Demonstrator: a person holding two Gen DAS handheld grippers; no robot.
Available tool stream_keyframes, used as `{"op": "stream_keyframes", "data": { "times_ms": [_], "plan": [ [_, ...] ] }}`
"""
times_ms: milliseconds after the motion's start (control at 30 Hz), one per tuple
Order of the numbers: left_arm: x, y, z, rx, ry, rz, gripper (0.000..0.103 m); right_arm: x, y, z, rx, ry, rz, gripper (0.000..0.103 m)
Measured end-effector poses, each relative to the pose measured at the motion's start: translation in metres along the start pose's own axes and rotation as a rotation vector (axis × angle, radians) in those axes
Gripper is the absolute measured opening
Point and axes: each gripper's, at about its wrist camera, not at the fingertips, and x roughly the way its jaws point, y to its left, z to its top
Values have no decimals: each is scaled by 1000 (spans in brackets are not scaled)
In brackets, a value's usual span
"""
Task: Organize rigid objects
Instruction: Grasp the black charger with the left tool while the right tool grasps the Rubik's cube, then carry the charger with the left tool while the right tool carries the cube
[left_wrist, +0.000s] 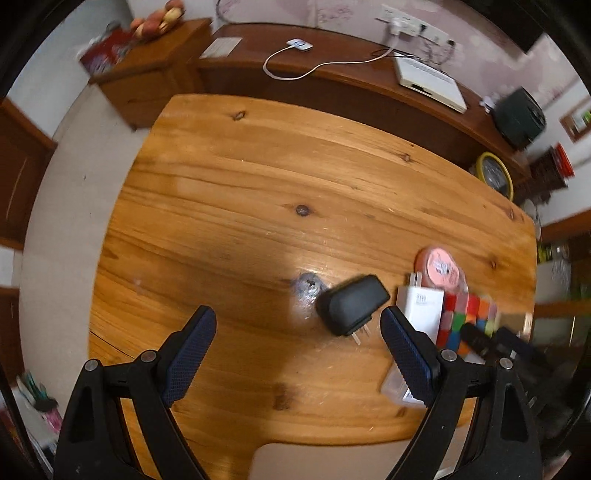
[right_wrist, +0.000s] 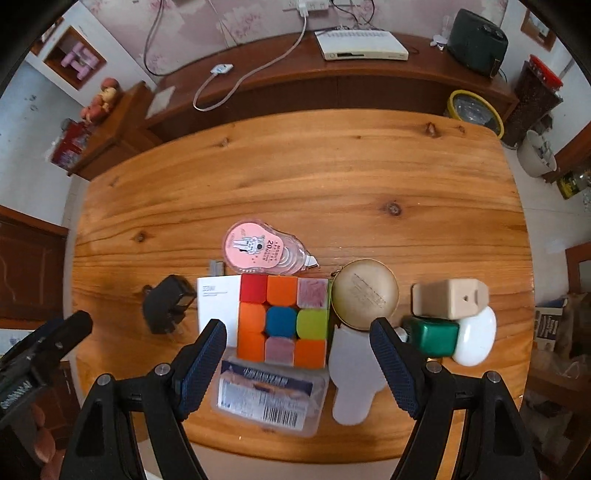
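Near the tabletop (right_wrist: 332, 166) front edge, the right gripper (right_wrist: 299, 343) and left gripper (left_wrist: 297, 334) are held with fingers spread, empty. Cube (right_wrist: 282, 321) and black charger (left_wrist: 351, 308) are crowded by neighbours; these could be knocked during descent.

both claws point steeply downward with jaws spread wide and nothing between the pads: the left claw (left_wrist: 298, 334) and the right claw (right_wrist: 298, 345).

Surface: wooden table (right_wrist: 295, 166) — knotty planks.
Left: black charger (right_wrist: 168, 308), white adapter (right_wrist: 216, 306).
Middle: colour cube (right_wrist: 282, 321), pink tape dispenser (right_wrist: 258, 249), clear box (right_wrist: 269, 397).
Right: round tin (right_wrist: 364, 299), beige block (right_wrist: 448, 299), green block (right_wrist: 432, 338) — crowded close together.
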Motion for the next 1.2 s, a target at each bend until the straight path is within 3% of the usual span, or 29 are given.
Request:
{"op": "stream_keyframes", "data": {
  "times_ms": [167, 233, 433, 833, 1033, 1133, 1200],
  "plan": [
    [15, -7, 8, -81, 31, -5, 92, 16, 4, 5, 3, 35, -18, 80],
    [24, -12, 10, -109, 47, 1, 92, 21, 2, 3, 2, 49, -24, 69],
    [46, -26, 12, -170, 91, 15, 92, 21, -7, -2, 10, 64, 41, 59],
    [82, -17, 7, -321, 173, 32, 91, 19, -7, -3, 3, 59, 50, 59],
    [84, -18, 5, -371, 174, 40, 90, 20, -6, -2, -3, 57, 43, 59],
    [80, -18, 1, -375, 156, 58, 82, 21, -4, -2, -9, 57, 33, 59],
    [76, -21, 1, -354, 135, 76, 68, 21, -3, -2, -12, 57, 27, 59]
  ]
}}
